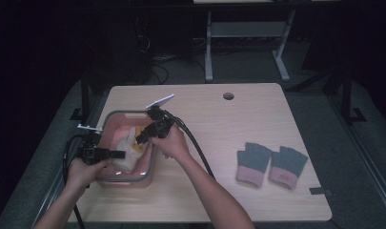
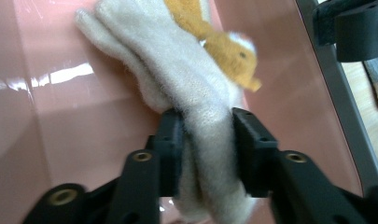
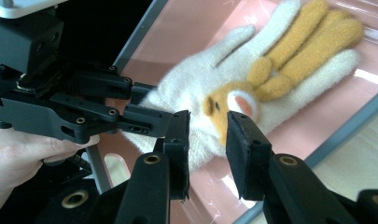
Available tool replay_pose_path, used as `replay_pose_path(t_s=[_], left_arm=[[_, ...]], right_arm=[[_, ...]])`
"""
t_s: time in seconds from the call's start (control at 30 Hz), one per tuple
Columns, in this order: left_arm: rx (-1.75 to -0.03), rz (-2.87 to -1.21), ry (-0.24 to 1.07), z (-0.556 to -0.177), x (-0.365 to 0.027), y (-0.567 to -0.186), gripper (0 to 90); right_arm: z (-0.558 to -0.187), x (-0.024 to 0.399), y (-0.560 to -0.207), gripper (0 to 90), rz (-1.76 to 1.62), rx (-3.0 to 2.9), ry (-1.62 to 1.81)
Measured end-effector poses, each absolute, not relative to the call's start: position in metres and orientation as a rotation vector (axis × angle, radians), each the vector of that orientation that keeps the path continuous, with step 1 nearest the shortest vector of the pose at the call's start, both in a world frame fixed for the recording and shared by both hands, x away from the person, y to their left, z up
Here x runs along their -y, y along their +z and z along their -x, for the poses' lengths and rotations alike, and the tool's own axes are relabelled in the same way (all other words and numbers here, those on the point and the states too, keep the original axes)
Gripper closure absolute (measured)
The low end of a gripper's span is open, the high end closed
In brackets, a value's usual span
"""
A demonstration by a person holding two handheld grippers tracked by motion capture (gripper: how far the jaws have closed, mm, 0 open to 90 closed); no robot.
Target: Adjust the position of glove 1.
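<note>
A white knitted glove [image 2: 177,70] with orange fingers and a small orange animal face [image 3: 219,105] lies in a pink bin [image 1: 128,113] with a grey rim at the table's left. My left gripper [image 2: 207,126] is shut on the glove's cuff end, both pads pressing into the wool. It reaches in from the bin's left side [image 1: 119,153]. My right gripper [image 3: 207,123] hovers over the glove near the animal face, jaws open with a gap and nothing pinched. From above, the right gripper [image 1: 140,138] points down into the bin from its right side.
A pair of grey fingerless gloves [image 1: 252,162] with pink cuffs lies on the wooden table [image 1: 219,129] at the right. A cable hole [image 1: 228,96] sits near the far edge. Cables trail from both grippers.
</note>
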State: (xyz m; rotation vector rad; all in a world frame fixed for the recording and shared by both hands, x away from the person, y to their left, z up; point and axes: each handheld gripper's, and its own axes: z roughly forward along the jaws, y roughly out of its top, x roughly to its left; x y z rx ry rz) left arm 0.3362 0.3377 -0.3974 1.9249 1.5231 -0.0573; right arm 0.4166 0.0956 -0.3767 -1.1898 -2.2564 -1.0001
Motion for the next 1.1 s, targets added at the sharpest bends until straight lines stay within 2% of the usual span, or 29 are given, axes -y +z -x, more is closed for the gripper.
replay_pose_path(t_s=[0.13,0.33,0.57,0.77,1.1], left_arm=[[-1.531,-1.93,-0.008,-0.334,-0.343,-0.385,55.6],[-1.515,-1.986,0.044,-0.334,-0.342,-0.373,59.3],[-1.491,-2.189,0.067,-0.341,-0.319,-0.386,61.1],[-1.53,-2.259,0.067,-0.348,-0.31,-0.398,58.5],[-1.504,-2.105,0.081,-0.348,-0.324,-0.381,56.2]], right_arm=[[-0.415,-0.09,-0.376,69.5,1.183,2.251,-1.019],[-0.413,-0.085,-0.375,69.1,1.187,2.234,-1.049],[-0.409,-0.079,-0.372,67.1,1.168,2.233,-1.077],[-0.408,-0.074,-0.37,66.6,1.165,2.232,-1.091],[-0.409,-0.063,-0.369,62.8,1.157,2.225,-1.11]])
